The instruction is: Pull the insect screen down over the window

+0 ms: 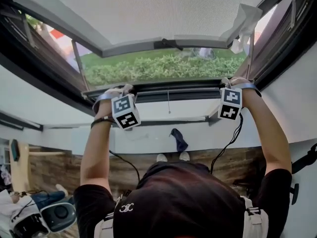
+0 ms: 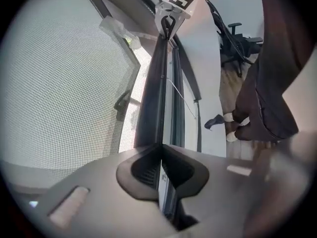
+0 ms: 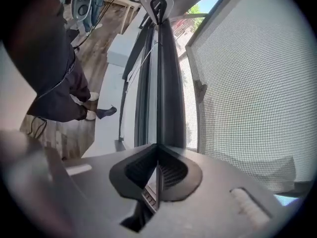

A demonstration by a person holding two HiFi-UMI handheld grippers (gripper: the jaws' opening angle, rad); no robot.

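Observation:
The insect screen's grey mesh (image 1: pixel 148 9) fills the upper window, and its dark bottom bar (image 1: pixel 173 90) lies just above the sill. My left gripper (image 1: pixel 127 89) is shut on the bar's left end, my right gripper (image 1: pixel 231 82) on its right end. In the left gripper view the jaws (image 2: pixel 159 172) pinch the bar's thin edge; the bar (image 2: pixel 154 98) runs away to the right gripper (image 2: pixel 170 28), with mesh (image 2: pixel 64 83) beside it. The right gripper view mirrors this: jaws (image 3: pixel 157 175) closed on the bar (image 3: pixel 167 93), left gripper (image 3: pixel 158 6) at the far end, mesh (image 3: pixel 257 83).
Beyond the mesh the window sash (image 1: pixel 163 44) is swung outward over a green hedge (image 1: pixel 158 68). A white wrapper (image 1: pixel 245 24) hangs at the frame's upper right. A thin cord (image 1: pixel 169 103) dangles from the bar. The white sill (image 1: pixel 168 110) lies below; cables trail from both grippers.

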